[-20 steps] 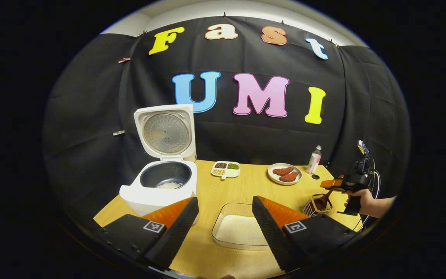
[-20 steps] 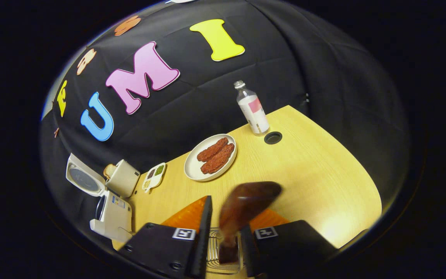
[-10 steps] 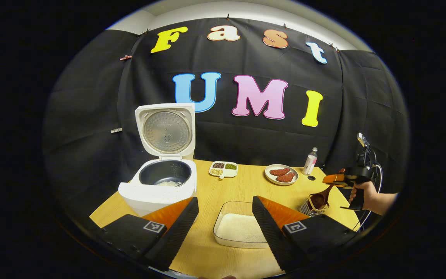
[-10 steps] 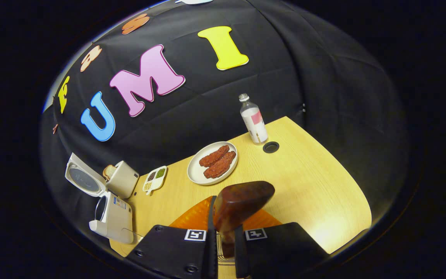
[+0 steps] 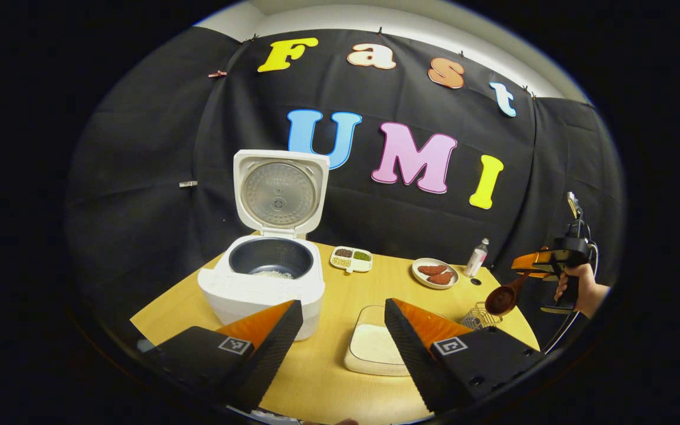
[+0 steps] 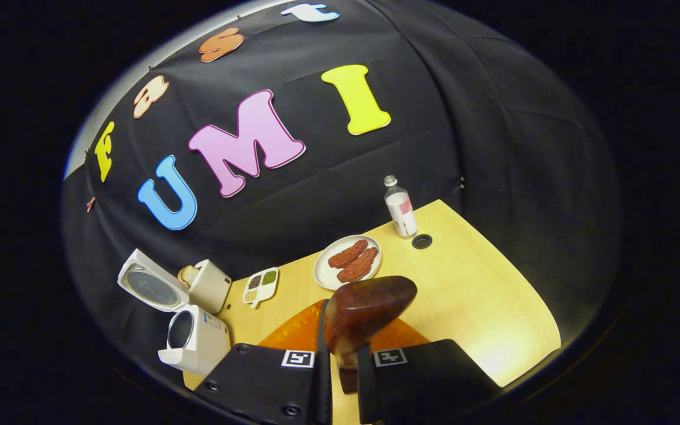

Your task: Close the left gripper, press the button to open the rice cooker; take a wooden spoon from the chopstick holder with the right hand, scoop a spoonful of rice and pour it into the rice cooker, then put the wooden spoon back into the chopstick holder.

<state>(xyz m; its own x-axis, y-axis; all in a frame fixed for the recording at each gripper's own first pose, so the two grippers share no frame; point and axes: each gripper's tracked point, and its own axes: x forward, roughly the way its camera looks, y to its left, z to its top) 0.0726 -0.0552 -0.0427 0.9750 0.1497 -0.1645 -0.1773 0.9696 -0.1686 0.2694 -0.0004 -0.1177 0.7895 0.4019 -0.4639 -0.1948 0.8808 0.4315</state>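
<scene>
The white rice cooker stands open at the table's left, its lid upright and a little rice in the dark pot. A clear tray of rice lies in front of my left gripper, which is open with nothing between its fingers. At the right, a wire chopstick holder sits near the table edge. Just above it hangs the brown wooden spoon, bowl down, held by my right gripper. In the right gripper view that gripper is shut on the spoon by its handle. The cooker lies far left there.
A plate of sausages, a small bottle and a sectioned dish of beans stand along the back of the table. A cable hole sits by the bottle. A toaster stands behind the cooker.
My right gripper has shut on the spoon's handle and lifted it up out of the wire holder. My left gripper has drawn back and swung a little to the left, staying open.
</scene>
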